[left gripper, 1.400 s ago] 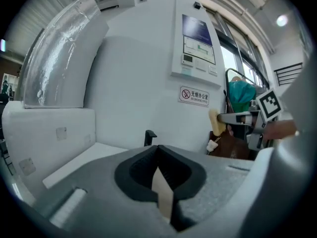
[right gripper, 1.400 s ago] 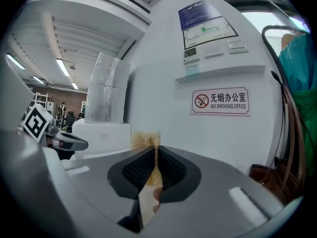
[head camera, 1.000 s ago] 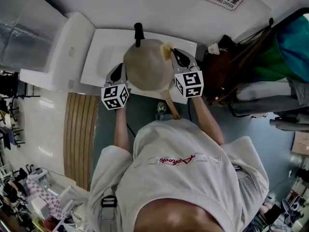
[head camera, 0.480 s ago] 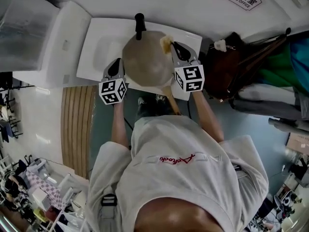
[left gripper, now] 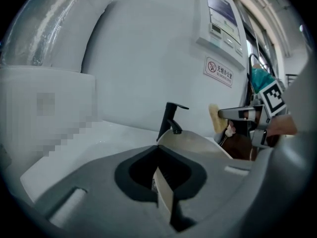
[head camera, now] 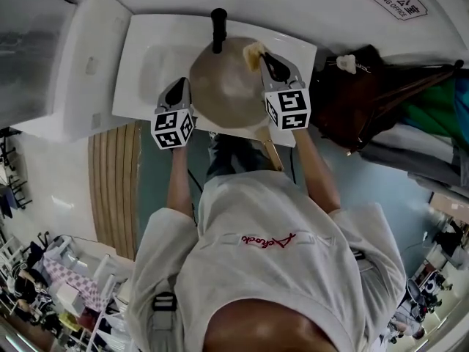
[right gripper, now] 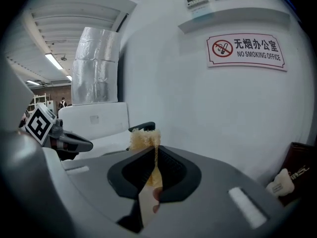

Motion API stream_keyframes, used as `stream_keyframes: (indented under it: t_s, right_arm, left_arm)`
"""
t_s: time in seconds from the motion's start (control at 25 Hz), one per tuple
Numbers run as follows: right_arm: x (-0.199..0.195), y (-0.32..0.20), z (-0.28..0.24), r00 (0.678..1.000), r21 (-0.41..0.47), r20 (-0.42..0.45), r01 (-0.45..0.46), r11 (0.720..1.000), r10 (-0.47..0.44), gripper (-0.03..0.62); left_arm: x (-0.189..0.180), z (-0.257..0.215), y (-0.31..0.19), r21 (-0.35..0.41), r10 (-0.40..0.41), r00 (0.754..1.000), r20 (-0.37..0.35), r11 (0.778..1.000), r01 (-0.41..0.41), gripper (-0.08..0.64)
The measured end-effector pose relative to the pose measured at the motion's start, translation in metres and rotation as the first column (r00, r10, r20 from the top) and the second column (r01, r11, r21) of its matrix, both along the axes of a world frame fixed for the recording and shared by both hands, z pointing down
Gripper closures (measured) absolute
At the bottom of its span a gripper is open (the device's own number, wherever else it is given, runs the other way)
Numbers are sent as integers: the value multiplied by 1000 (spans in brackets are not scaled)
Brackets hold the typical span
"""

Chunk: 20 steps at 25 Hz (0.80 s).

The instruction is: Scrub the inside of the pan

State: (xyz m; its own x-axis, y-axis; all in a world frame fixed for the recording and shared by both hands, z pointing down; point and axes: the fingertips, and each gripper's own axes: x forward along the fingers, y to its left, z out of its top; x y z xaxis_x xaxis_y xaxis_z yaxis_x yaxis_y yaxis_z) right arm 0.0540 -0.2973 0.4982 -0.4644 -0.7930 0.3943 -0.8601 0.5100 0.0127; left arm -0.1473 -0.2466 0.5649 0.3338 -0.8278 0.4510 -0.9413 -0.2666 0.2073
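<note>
While the person stands over a white sink [head camera: 150,57], the pan [head camera: 227,86] is held above the basin, just in front of the black faucet [head camera: 218,28]. Its wooden handle [head camera: 271,152] points back toward the person's white shirt [head camera: 271,270].

The left claw [head camera: 179,88] sits at the pan's left edge. In the left gripper view, this claw [left gripper: 161,175] is clenched on the thin rim of the pan [left gripper: 193,143], and the rim runs straight between the two jaws. Beyond the pan in that view stand the faucet [left gripper: 171,120] and the other claw [left gripper: 242,114] with a yellow sponge [left gripper: 214,118] at its tip.

The right claw [head camera: 262,56] reaches over the pan's far right edge, close beside the faucet. The sponge [head camera: 254,50] lies at that edge, but whether it presses on the pan's surface cannot be told. In the right gripper view, the right claw [right gripper: 151,155] is closed tight on the sponge [right gripper: 144,140], whose frayed yellow top sticks out past the jaw tips. The left claw [right gripper: 64,143] shows low at the left of that view.

On the white wall behind the sink hangs a no-smoking sign [right gripper: 246,51]. A dark brown bag [head camera: 352,101] stands to the right of the sink.
</note>
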Motion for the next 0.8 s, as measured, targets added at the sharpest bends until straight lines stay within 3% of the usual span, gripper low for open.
stream_keyframes:
  t_s: [0.36,0.8]
  right_arm:
    - [-8,-2,38,999,-70,-36,-4,998,1,565]
    - [-17,-8,84,993,-138,-110,17,990,-32,566]
  left_arm:
    - [0,29,-7,-58,23,999,-23,998,-24,558]
    - [6,48,-10,-87,43,998,-54,995,-47,472]
